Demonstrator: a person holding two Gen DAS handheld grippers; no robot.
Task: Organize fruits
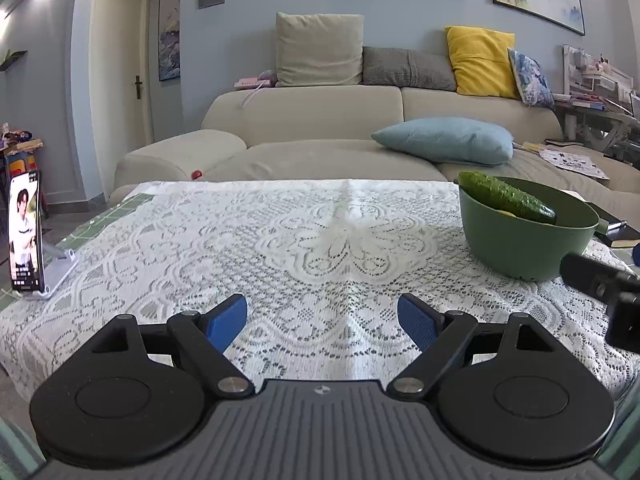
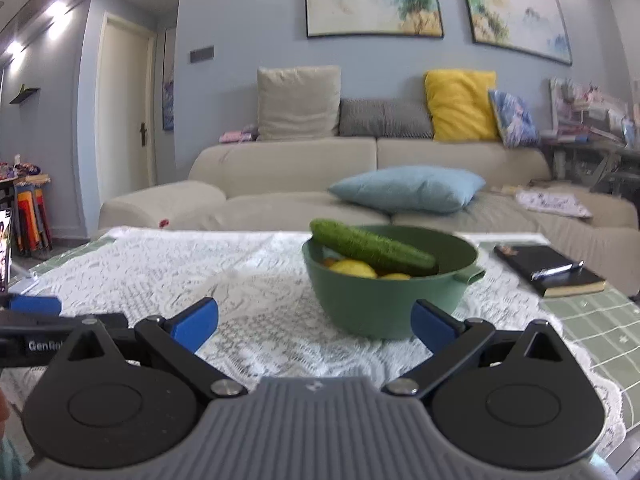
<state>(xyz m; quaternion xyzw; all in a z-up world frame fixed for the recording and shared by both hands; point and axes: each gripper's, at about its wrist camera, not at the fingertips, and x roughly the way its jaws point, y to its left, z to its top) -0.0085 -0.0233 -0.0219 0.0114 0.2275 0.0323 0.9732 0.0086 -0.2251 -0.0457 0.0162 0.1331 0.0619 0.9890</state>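
Note:
A green bowl (image 2: 384,304) (image 1: 520,248) stands on the lace tablecloth (image 1: 280,248). Across its rim lies a dark green cucumber (image 2: 372,247) (image 1: 506,197), tilted, with yellow fruits (image 2: 354,269) under it. My right gripper (image 2: 316,326) is open, just in front of the bowl and a little left of it, holding nothing. My left gripper (image 1: 322,324) is open over bare tablecloth, well left of the bowl, with nothing between its blue pads (image 1: 226,322). In the left wrist view, part of the right gripper's black body (image 1: 600,280) shows at the right edge.
A phone on a stand (image 1: 26,232) sits at the table's left edge. A black notebook with a pen (image 2: 550,270) lies right of the bowl. A beige sofa (image 2: 300,184) with cushions runs behind the table; a small red ball (image 1: 196,174) rests on it.

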